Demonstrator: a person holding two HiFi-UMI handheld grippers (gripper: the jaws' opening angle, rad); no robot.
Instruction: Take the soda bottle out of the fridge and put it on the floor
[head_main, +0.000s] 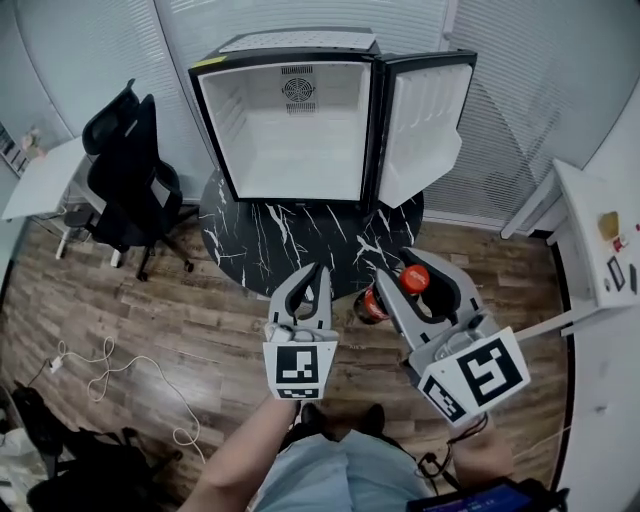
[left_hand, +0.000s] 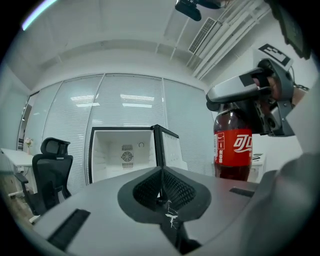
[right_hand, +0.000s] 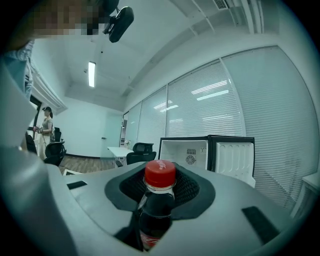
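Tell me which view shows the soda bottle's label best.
The left gripper view: the soda bottle shows side-on, its red label facing the camera. The right gripper view shows mainly cap and neck; the head view looks down on the cap.

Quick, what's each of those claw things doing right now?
Left gripper: closed, empty.
Right gripper: closed on the bottle.
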